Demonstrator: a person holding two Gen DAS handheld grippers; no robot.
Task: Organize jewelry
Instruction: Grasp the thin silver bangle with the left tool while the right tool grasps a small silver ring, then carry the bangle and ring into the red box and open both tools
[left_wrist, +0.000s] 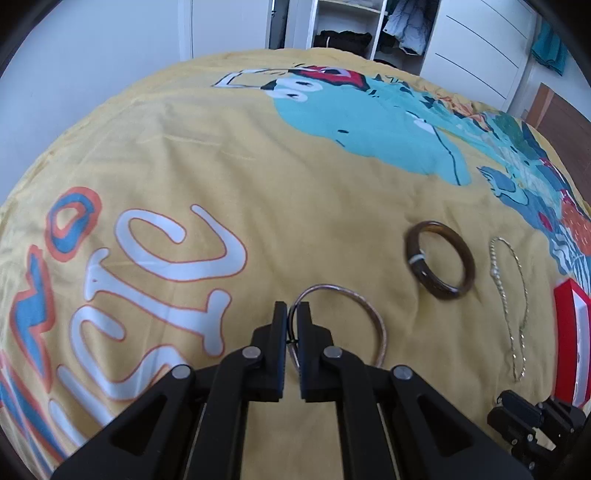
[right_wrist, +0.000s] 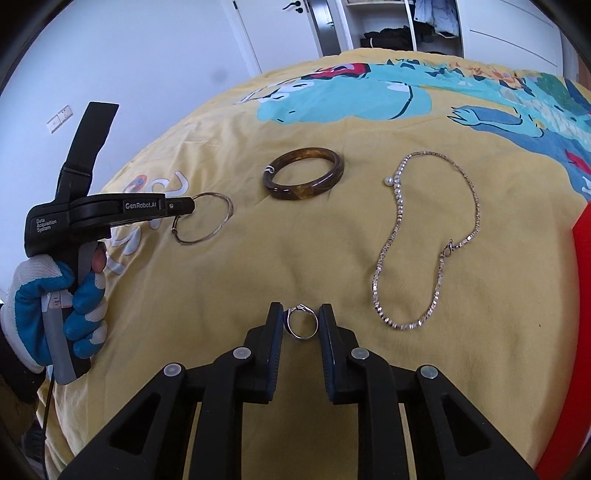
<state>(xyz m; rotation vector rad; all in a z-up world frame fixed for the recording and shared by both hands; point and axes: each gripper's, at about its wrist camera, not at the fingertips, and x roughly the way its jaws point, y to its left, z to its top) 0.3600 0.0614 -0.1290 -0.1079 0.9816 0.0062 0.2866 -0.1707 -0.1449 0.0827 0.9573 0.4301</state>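
My left gripper (left_wrist: 291, 314) is shut on a thin silver bangle (left_wrist: 369, 306) that lies on the yellow bedspread; the pair also shows in the right wrist view, gripper (right_wrist: 184, 206) and bangle (right_wrist: 218, 225). My right gripper (right_wrist: 301, 317) is open, with a small silver ring (right_wrist: 302, 325) lying on the cloth between its fingers, apparently untouched. A thick brown bangle (right_wrist: 303, 173) (left_wrist: 439, 269) lies beyond, in the middle. A silver beaded necklace (right_wrist: 428, 236) (left_wrist: 509, 302) lies to its right.
A red box (right_wrist: 580, 332) (left_wrist: 569, 350) sits at the right edge of the bed. The bedspread (right_wrist: 258, 266) carries a printed cartoon. A wardrobe and a door stand behind the bed. A gloved hand (right_wrist: 55, 310) holds the left gripper.
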